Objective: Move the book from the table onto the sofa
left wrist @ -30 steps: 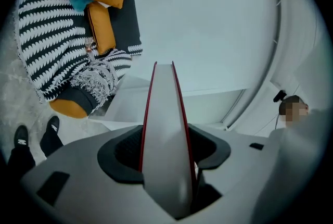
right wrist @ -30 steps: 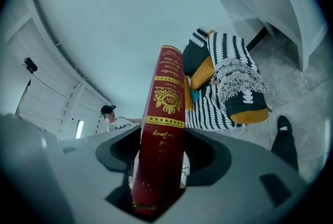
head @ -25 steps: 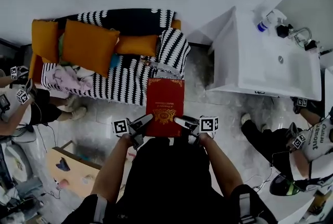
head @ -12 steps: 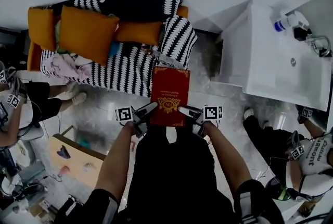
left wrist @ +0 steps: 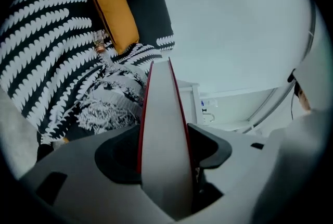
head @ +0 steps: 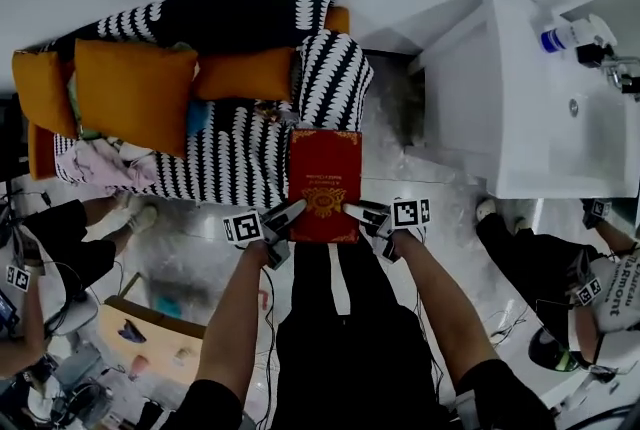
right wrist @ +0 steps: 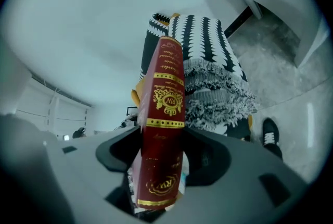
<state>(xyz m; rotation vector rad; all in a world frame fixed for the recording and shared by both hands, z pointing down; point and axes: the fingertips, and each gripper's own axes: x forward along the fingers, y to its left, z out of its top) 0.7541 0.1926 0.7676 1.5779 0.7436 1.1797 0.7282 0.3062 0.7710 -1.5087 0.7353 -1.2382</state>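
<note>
I hold a red book [head: 323,183] with gold print level between both grippers, its far end at the front edge of the black-and-white patterned sofa [head: 220,163], beside its right armrest [head: 335,78]. My left gripper [head: 285,216] is shut on the book's near left corner; the white page edge [left wrist: 164,134] fills the gap between its jaws, which have just been opening slightly around it. My right gripper [head: 362,214] is shut on the near right corner, with the spine [right wrist: 164,113] between its jaws. The sofa [right wrist: 208,46] lies just beyond the book.
Orange cushions [head: 135,93] and a pink cloth [head: 100,158] lie on the sofa's left part. A white counter with a sink [head: 540,128] stands to the right, a spray bottle [head: 570,33] on it. People stand at far left and far right. A cardboard box [head: 150,343] sits on the floor.
Both grippers have sunk and moved forward with the book, which has come closer to the sofa's front edge. The grip on both corners looks the same.
</note>
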